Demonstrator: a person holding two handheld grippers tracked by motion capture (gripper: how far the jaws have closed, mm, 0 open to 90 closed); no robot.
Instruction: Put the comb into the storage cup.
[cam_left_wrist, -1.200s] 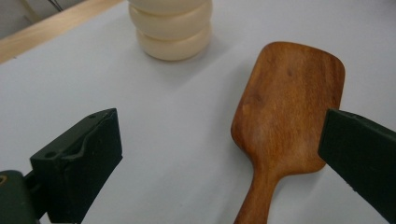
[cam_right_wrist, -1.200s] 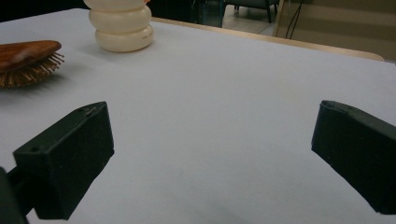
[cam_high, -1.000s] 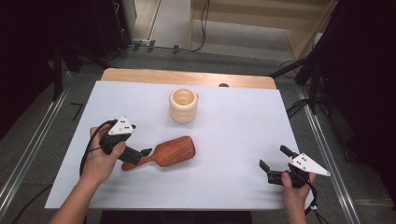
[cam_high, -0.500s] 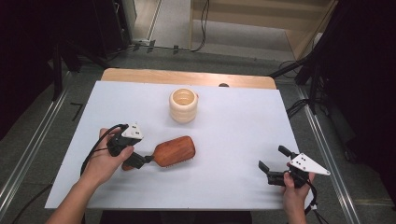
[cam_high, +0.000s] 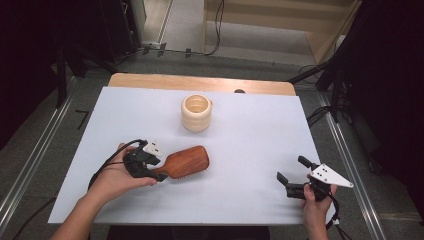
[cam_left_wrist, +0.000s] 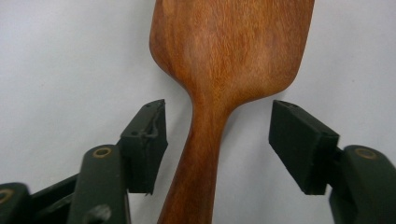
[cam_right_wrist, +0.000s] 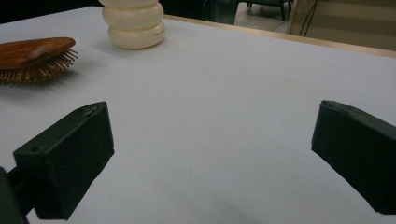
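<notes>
Your left tool (cam_left_wrist: 217, 144) has been closing around the wooden hairbrush (cam_high: 186, 162) handle, jaws not yet touching; finish the pinch, then lift. Right tool (cam_right_wrist: 210, 158) waits agape.

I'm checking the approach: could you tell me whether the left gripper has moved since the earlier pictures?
Yes. The left gripper moved nearer the table's near edge, jaws closing around the hairbrush handle.

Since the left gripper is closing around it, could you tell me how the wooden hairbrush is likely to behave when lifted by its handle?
The wooden hairbrush looks solid, so probably stiff. Its handle is smooth and tapered, so it may slip between the left gripper pads, which don't touch it yet. The broad head will likely droop.
</notes>
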